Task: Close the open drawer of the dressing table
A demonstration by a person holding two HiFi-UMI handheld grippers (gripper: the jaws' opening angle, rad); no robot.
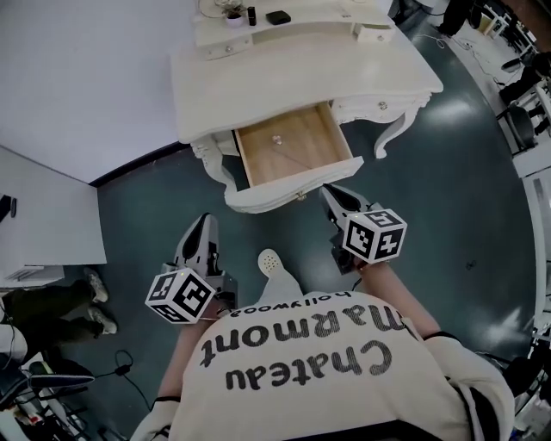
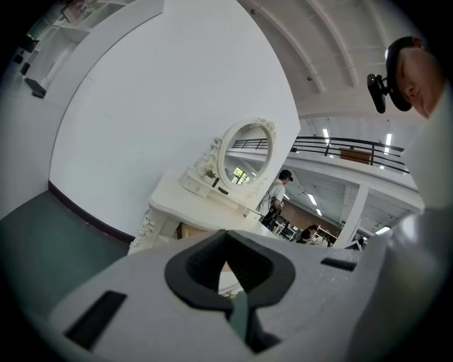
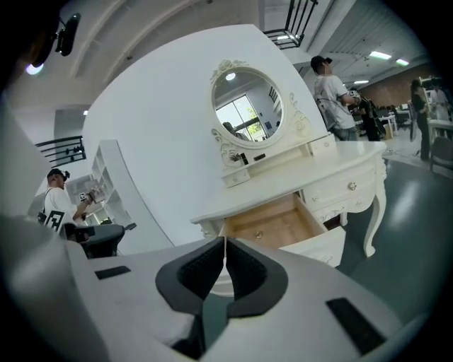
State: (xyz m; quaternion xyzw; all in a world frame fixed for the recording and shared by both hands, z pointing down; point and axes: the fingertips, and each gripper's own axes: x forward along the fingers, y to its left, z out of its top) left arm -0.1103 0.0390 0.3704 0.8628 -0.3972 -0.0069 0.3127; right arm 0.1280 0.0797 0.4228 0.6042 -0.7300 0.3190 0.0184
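Observation:
The white dressing table (image 1: 301, 73) stands ahead against the wall, its middle drawer (image 1: 293, 148) pulled out. The wooden bottom shows, with a small pale object (image 1: 277, 138) lying on it. The white drawer front (image 1: 297, 188) faces me. My right gripper (image 1: 331, 192) is shut and empty, its tips just short of the drawer front's right end. My left gripper (image 1: 205, 219) is also shut and empty, lower left of the drawer and apart from it. The open drawer (image 3: 276, 225) lies beyond the shut tips in the right gripper view, under the oval mirror (image 3: 248, 106). The table (image 2: 191, 201) also appears in the left gripper view.
A white cabinet (image 1: 43, 220) stands at the left, with another person's shoes (image 1: 96, 301) and cables on the dark floor below it. Small black items (image 1: 277, 16) sit on the table's upper shelf. A person (image 3: 331, 92) stands behind the table's right side; an office chair (image 3: 99, 239) is at the left.

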